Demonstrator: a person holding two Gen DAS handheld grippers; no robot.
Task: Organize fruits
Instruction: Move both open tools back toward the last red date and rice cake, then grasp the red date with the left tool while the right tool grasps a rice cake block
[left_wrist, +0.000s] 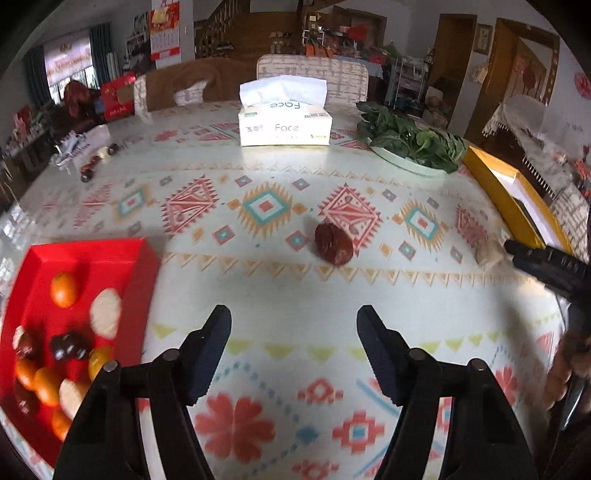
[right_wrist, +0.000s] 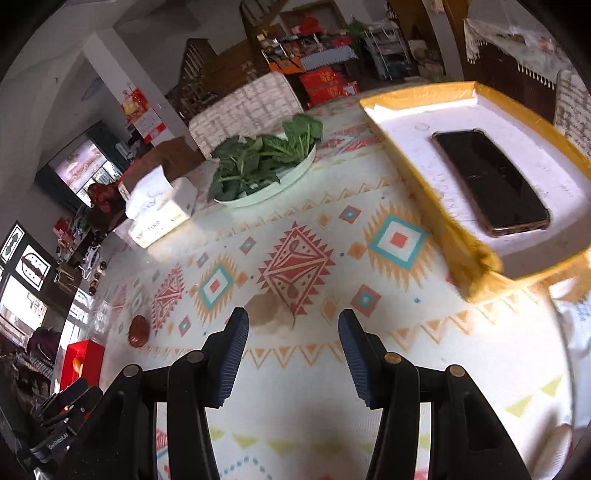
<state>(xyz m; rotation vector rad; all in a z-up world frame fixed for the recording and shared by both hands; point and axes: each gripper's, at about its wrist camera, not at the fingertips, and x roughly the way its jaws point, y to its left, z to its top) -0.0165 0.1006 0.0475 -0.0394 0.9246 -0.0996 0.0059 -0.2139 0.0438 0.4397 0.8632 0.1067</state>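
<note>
patterned tablecloth (left_wrist: 295, 295) holds a red tray (left_wrist: 92, 254) and tissue box (left_wrist: 284, 127).

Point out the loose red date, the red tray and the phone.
Red date (left_wrist: 333, 244): left wrist view, middle of the fruit.
Red tray (left_wrist: 88, 251): left wrist view, far wall.
Phone (right_wrist: 489, 180): right wrist view, centre of the screen.

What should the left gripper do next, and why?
Probably reach forward to the date and close on it. The left gripper is open with nothing between its fingers, the date lies alone on the table just ahead of it, and the red tray on its left already holds other fruit, so the date likely goes there.
</note>
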